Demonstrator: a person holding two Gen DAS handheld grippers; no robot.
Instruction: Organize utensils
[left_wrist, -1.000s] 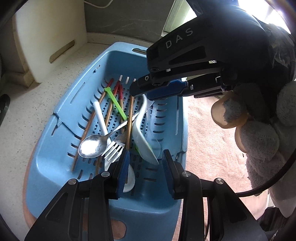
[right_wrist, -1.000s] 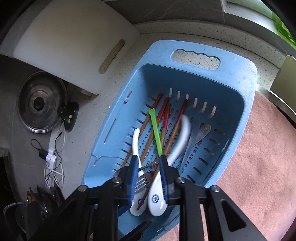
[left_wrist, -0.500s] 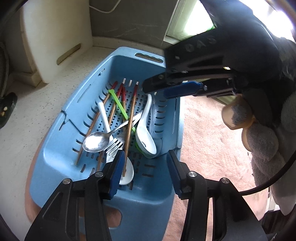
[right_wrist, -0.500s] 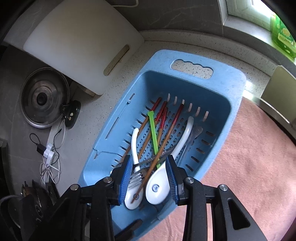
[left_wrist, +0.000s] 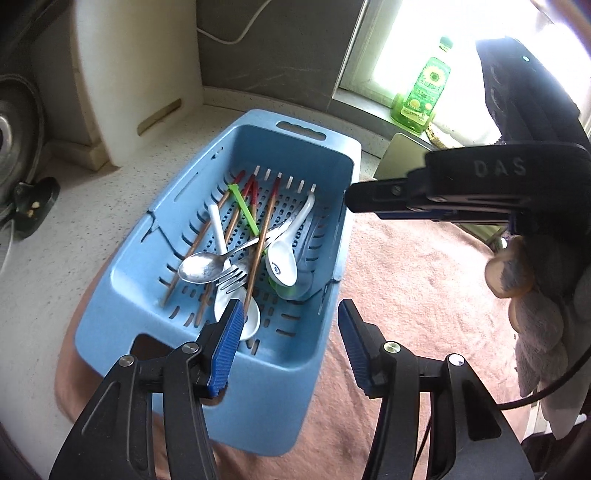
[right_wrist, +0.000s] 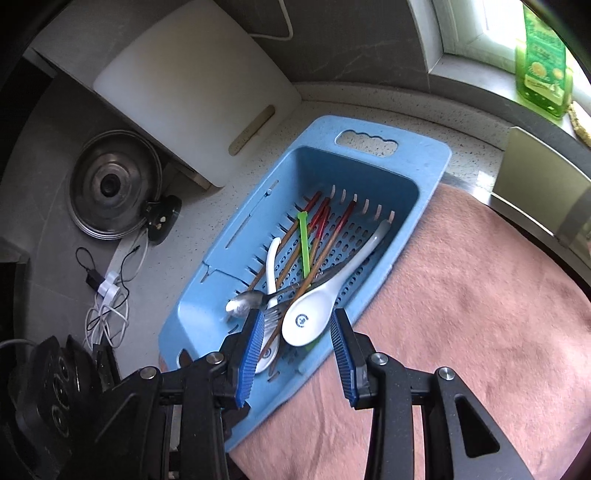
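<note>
1. Speckled countertop (right_wrist: 388, 110) carries a blue slotted basket (left_wrist: 343, 236) (right_wrist: 424, 173), which rests partly on a pink cloth (left_wrist: 413, 295) (right_wrist: 480, 295).
2. White cutting board (right_wrist: 195, 92) leans against the grey wall behind the basket. A metal pot lid (right_wrist: 110, 188) stands to its left, with a tangle of cables (right_wrist: 107, 295) below it.
3. Green bottle (left_wrist: 424, 88) (right_wrist: 543, 62) stands on the window ledge.
4. Basket contents, all loosely crossed on the slotted floor:
   - wooden chopsticks (left_wrist: 264, 229) (right_wrist: 332, 236) with red ends;
   - one green stick (left_wrist: 243, 210) (right_wrist: 304, 243);
   - a metal spoon (left_wrist: 201, 267) (right_wrist: 243, 302);
   - a metal fork (left_wrist: 232, 277) (right_wrist: 275, 314);
   - two white ceramic spoons: one marked with a blue emblem (left_wrist: 282, 264) (right_wrist: 306, 317), one partly under the fork (left_wrist: 240, 314).
5. Left gripper (left_wrist: 290, 341): held above the near end of the basket. Jaws have just been opening and stand apart, with nothing between the blue pads and no contact with any utensil.
6. Right gripper (right_wrist: 297, 354) (left_wrist: 351, 201): held above the near end of the basket, over the emblem spoon's bowl. Jaws have opened slightly and stand apart. Nothing is clamped; the spoon lies in the basket beneath them.
7. A gloved hand (left_wrist: 535, 295) holds the right gripper at the right edge of the left wrist view.
</note>
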